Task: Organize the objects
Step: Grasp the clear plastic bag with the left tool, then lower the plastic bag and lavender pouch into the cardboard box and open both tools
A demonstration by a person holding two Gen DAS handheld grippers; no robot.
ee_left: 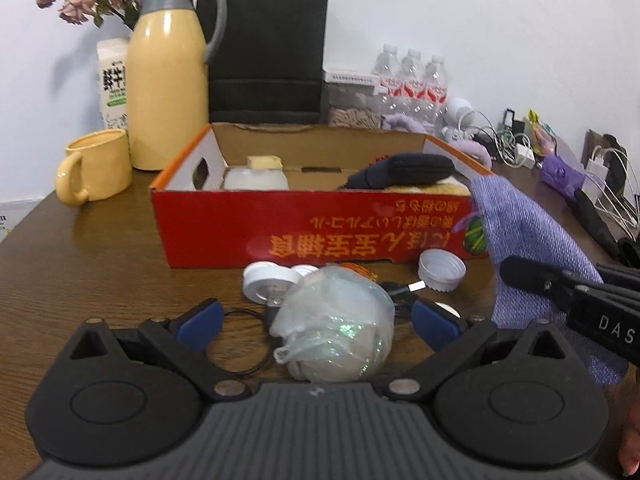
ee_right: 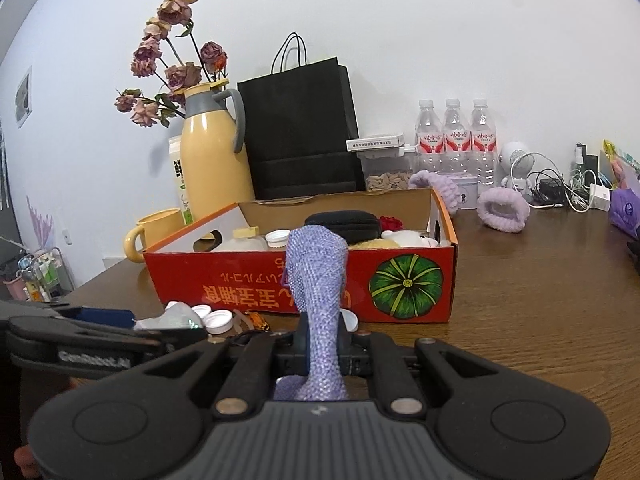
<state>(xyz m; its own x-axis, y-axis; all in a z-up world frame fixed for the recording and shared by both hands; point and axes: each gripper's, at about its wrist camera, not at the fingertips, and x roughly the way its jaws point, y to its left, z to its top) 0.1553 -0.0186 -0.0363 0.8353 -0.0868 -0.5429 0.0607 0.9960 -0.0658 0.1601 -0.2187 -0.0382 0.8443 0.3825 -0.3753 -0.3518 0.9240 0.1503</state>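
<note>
My left gripper (ee_left: 316, 322) is open wide on the wooden table (ee_left: 100, 240). A crumpled clear plastic bag (ee_left: 340, 328) lies between its blue pads (ee_left: 200, 324), and neither pad touches it. Beyond the bag lie white bottle caps (ee_left: 442, 270), a white lid (ee_left: 266, 282) and a black USB cable (ee_left: 400, 290). My right gripper (ee_right: 320, 346) is shut on a purple woven pouch (ee_right: 316, 280), which is lifted in front of the red cardboard box (ee_right: 260, 292). The box (ee_left: 280, 232) holds a black case (ee_left: 404, 168), a white jar (ee_left: 256, 178) and other small items.
Behind the box stand a yellow thermos (ee_left: 168, 92), a yellow mug (ee_left: 94, 166), a black paper bag (ee_left: 266, 48) and water bottles (ee_right: 456, 140). Purple knitted pieces (ee_right: 502, 210), chargers and cables (ee_left: 520, 148) crowd the back right of the table.
</note>
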